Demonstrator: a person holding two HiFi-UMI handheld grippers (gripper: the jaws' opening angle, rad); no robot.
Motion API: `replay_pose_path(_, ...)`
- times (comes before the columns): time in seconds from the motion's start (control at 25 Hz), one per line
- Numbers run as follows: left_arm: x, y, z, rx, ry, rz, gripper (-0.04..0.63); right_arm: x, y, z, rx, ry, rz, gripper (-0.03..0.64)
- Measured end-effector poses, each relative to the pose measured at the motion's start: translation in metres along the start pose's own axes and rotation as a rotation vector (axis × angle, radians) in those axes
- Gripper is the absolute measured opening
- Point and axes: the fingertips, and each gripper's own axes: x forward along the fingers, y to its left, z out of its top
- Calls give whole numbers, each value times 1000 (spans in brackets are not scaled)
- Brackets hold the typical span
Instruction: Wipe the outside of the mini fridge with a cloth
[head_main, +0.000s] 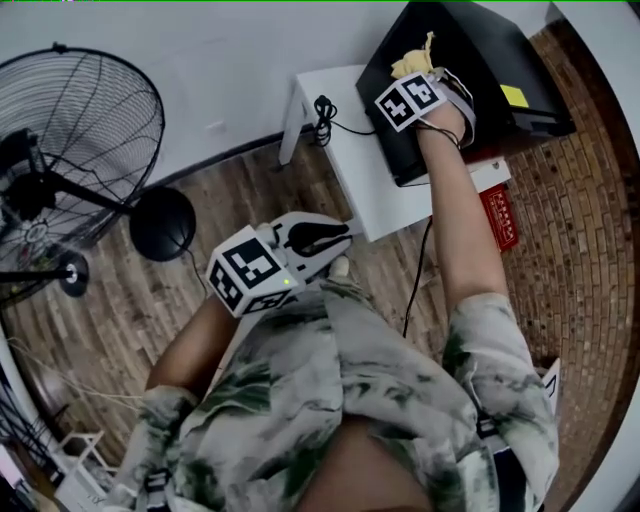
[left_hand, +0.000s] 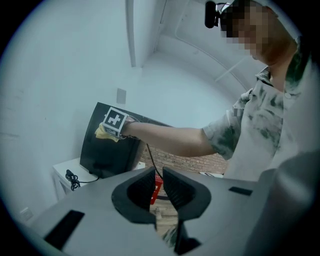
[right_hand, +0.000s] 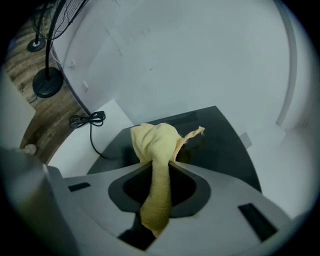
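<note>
The right gripper (right_hand: 159, 167) has its jaws clamped on a yellow cloth (right_hand: 152, 142). The cloth bunches out just beyond the jaw tips against the top of the black mini fridge (right_hand: 220, 140), and a tail of it hangs back between the jaws. The fridge stands on a white desk (right_hand: 107, 117). The left gripper (left_hand: 159, 172) has its jaws all but closed, a thin slit between them, gripping nothing, with the fridge well ahead of them.
</note>
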Motion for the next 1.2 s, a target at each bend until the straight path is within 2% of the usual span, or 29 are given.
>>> replay_pose_path(0.28, -9, 5, -8, -19, 1, 46, 40, 39, 76, -10, -89, 60, 126, 94)
replay_pose_path(0.68, -16, 17, -13, -40, 0, 92, 40, 59, 127, 1, -195, 56, 192, 94)
replay_pose_path(0.84, -16, 19, -10, -33, -8, 90, 40, 46, 99, 14, -158, 7, 162, 95)
replay_pose_path(1.04, -8, 15, -5, -13, -10, 66, 40, 12, 26, 47, -124, -88, 52, 95)
replay_pose_path(1.2, -3, 12, 2, -1, -14, 53, 40, -1, -29, 65, -127, -116, -26, 95)
